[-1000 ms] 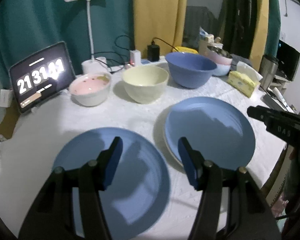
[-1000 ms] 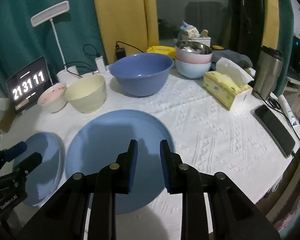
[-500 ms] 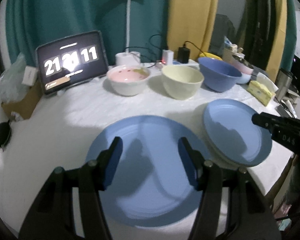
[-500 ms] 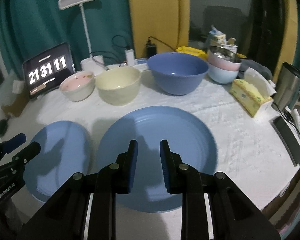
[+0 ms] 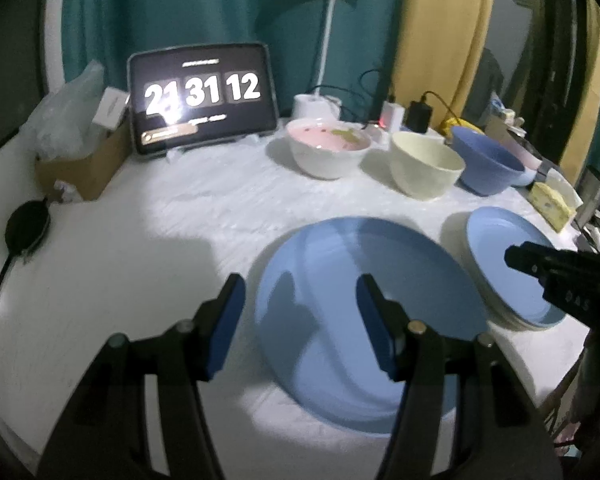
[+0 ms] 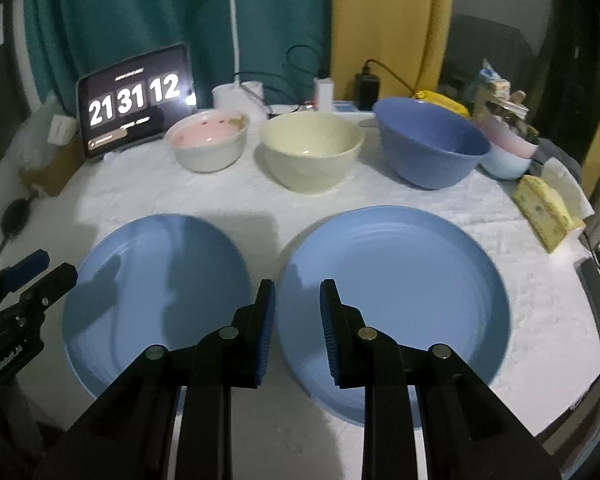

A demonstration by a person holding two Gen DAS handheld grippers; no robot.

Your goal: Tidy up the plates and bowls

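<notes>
Left gripper (image 5: 300, 320) open and empty, jaws standing wide, hanging over the near edge of the left blue plate (image 5: 364, 320). Right gripper (image 6: 296, 320) open only a little, nothing between the jaws, hanging over the gap where the right blue plate (image 6: 396, 304) lies just beside the left one. Behind the left plate, in a row: pink bowl (image 6: 208, 144), cream bowl (image 6: 312, 156), big blue bowl (image 6: 432, 148). Behind those, a clock screen (image 6: 136, 96). All on a white table cloth (image 6: 240, 200). Plates probably hard, smooth and slippery, likely to break if dropped. Flat on the cloth, so best pinched at the raised rim, near edge first. Another plate possibly under the right one, judging by the pale rim showing beneath in the left view.
</notes>
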